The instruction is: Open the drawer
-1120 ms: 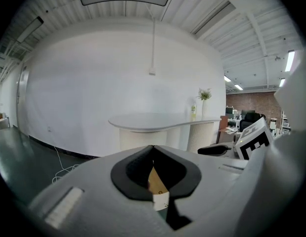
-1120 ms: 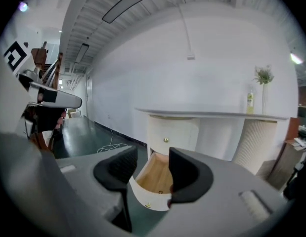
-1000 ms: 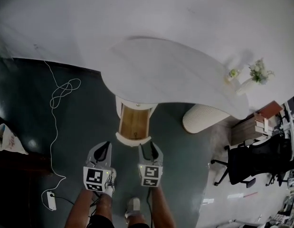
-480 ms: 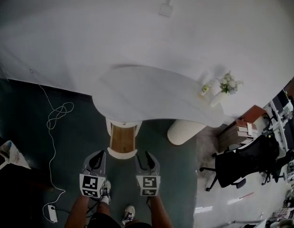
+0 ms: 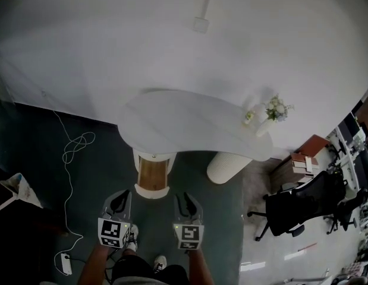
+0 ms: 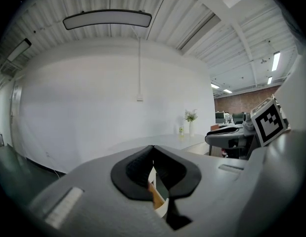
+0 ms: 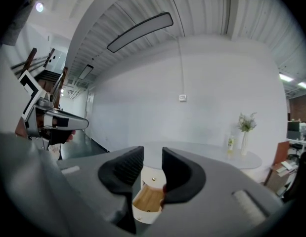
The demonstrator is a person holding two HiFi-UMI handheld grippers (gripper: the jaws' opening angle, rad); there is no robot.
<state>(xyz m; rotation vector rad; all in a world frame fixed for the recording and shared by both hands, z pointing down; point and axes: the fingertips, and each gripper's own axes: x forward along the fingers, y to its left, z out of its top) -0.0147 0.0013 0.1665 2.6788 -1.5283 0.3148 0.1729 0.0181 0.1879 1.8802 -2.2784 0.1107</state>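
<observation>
The drawer [image 5: 151, 176] at 12 o'clock looks open, so hold clear the left gripper [image 5: 119, 198], jaws together, and the right gripper [image 5: 186, 198], jaws narrow, empty, just closing.

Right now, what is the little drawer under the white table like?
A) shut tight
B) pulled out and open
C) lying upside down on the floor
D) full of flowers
B: the drawer sticks out from under the table, and you can see its bare wooden inside from above.
</observation>
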